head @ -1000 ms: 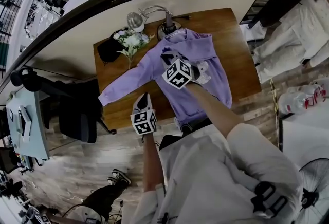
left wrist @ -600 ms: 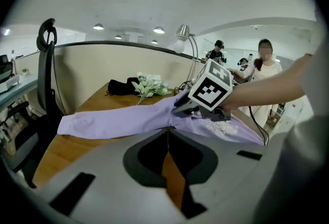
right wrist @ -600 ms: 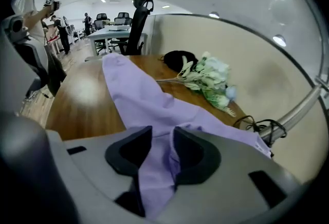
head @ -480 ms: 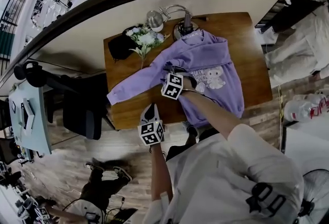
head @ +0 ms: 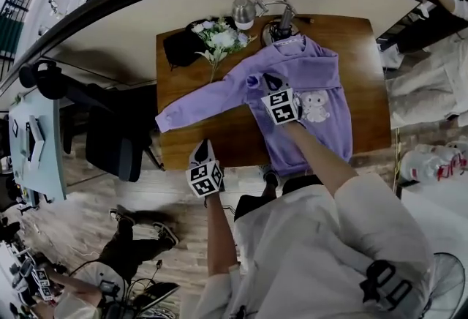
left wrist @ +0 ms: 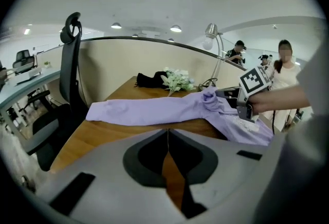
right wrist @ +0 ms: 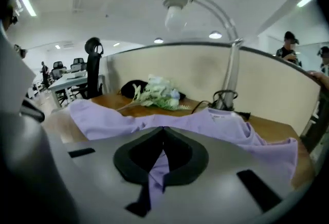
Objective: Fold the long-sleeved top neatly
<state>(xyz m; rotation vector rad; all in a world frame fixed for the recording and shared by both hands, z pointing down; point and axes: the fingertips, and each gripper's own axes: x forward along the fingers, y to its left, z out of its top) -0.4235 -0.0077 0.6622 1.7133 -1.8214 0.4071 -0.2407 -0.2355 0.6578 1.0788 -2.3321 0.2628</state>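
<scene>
Now the right fingers (right wrist: 136, 156), just closed on a pinch of top (head: 329, 138), could slip mid-fold, since the left fingers (left wrist: 146, 159) hang shut and empty.

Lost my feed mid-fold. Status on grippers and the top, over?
Left gripper shut, empty, at table's near edge. Right gripper just closed, pinching purple long-sleeved top near its outstretched sleeve. Flowers, lamp beside collar.
</scene>
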